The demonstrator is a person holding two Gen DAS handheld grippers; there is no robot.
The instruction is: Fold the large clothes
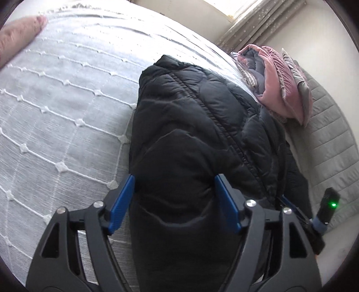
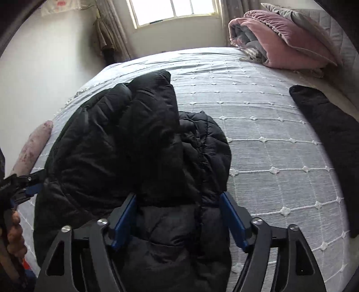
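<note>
A black quilted puffer jacket [image 1: 193, 125] lies in a folded bundle on the white bedspread [image 1: 56, 101]. My left gripper [image 1: 176, 202] is open, its blue pads [image 1: 122, 202] spread on either side of the jacket's near end. In the right wrist view the jacket [image 2: 125, 143] is bunched, with one part folded over the rest. My right gripper [image 2: 178, 216] is open too, its blue pads [image 2: 233, 217] straddling the jacket's near edge. The left gripper also shows at the left edge of the right wrist view [image 2: 29, 188], touching the jacket's side.
A pile of pink and grey bedding [image 2: 282, 38] sits at the head of the bed [image 2: 258, 134]. Another black garment [image 2: 329, 139] lies at the right edge. A pink bolster [image 2: 31, 148] lies at the left. A window [image 2: 175, 11] is beyond the bed.
</note>
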